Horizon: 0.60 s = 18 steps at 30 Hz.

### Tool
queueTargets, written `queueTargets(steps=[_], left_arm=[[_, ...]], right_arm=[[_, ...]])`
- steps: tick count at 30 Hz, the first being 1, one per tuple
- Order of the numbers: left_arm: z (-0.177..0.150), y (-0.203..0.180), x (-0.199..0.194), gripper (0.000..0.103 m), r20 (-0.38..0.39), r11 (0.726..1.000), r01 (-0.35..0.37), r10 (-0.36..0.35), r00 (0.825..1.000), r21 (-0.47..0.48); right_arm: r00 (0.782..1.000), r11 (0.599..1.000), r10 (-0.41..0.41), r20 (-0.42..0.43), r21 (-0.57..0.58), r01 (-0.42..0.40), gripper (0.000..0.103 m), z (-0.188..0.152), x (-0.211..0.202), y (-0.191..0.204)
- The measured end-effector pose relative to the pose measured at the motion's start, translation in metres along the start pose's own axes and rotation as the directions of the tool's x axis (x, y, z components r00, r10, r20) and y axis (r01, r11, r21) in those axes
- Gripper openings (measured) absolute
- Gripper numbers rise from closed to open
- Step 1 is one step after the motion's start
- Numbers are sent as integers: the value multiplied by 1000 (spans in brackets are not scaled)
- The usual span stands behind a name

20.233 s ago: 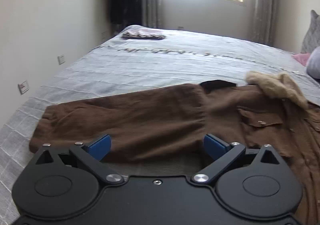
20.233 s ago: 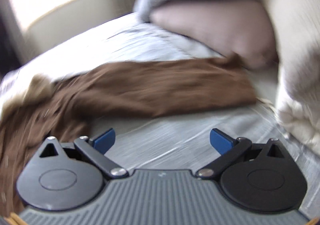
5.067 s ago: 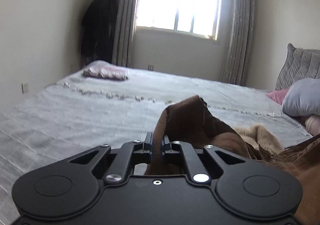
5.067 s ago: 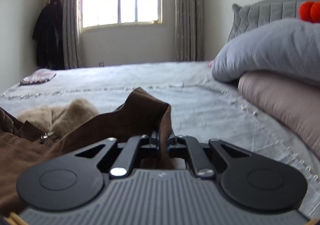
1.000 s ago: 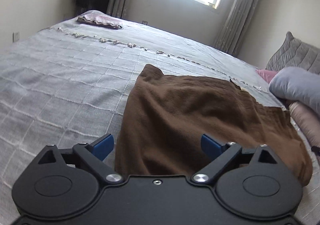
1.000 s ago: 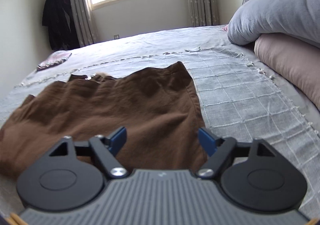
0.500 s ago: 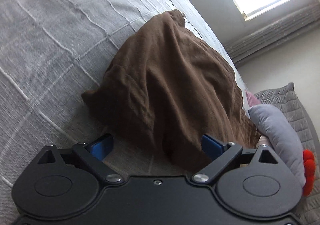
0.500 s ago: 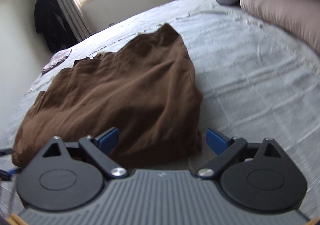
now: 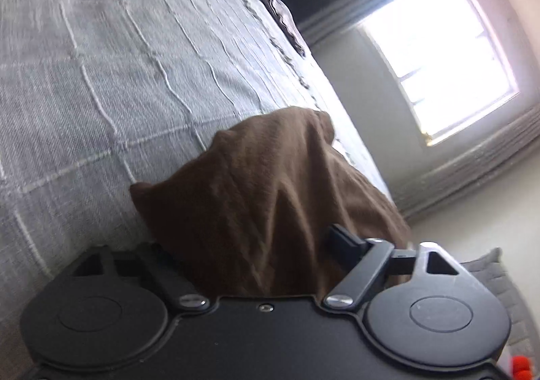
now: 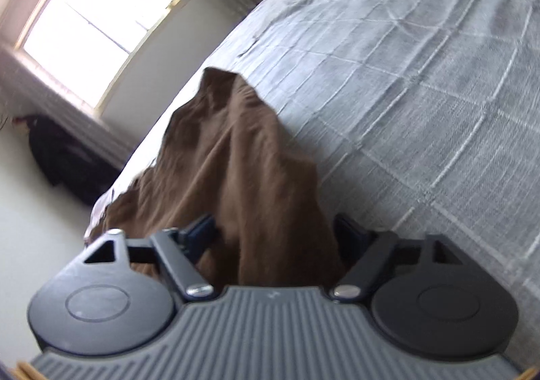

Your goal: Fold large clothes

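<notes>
Coat (image 9: 270, 197), left wrist view: a brown folded bundle lies on the grey bed (image 9: 101, 76); the left gripper (image 9: 249, 245) straddles its near left corner, fingers spread, not clamped. Right wrist view: the right gripper (image 10: 276, 235) likewise stands released around the coat's (image 10: 236, 170) near right corner. Judged stage: folding mostly done, another fold apparently pending. No legible writing or labels.

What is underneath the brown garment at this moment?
The brown garment lies on the grey checked bedspread, which shows all around it. Both open grippers, left gripper and right gripper, straddle its near edge. Anything beneath the cloth itself is covered.
</notes>
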<state>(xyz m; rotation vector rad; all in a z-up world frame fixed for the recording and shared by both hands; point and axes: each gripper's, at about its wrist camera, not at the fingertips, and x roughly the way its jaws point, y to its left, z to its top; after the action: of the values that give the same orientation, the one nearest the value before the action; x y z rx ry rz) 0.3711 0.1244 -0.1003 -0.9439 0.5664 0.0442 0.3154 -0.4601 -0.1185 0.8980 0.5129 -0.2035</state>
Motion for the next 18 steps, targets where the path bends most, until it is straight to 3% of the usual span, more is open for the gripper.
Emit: queueTargets(steps=[1,4,6,12,18], left_arm=[[2,-1,3,54,13,1000,-26,26,1000,7],[10,-4,7,34,0,998,-55,55,998,6],[14,-13,-3,30,18,998,-53,52,998,39],[33,-35,-51,26,36,995,-30,27,999,100],[46,-28,-116,26,-38,991,-19,24,999,133]], right_arm=[[1000,1000,-4,5,4,4,47,1,3,1],[1000,1000,-12,18,-16,12,21,3,0,9],[1000,1000,5,14,-29,-4,15,8,-9,16],[996,994,85,15,-73,-84,11,21,-50,39],[993,993,101,-57,-50,-104,11,8,-105,31]])
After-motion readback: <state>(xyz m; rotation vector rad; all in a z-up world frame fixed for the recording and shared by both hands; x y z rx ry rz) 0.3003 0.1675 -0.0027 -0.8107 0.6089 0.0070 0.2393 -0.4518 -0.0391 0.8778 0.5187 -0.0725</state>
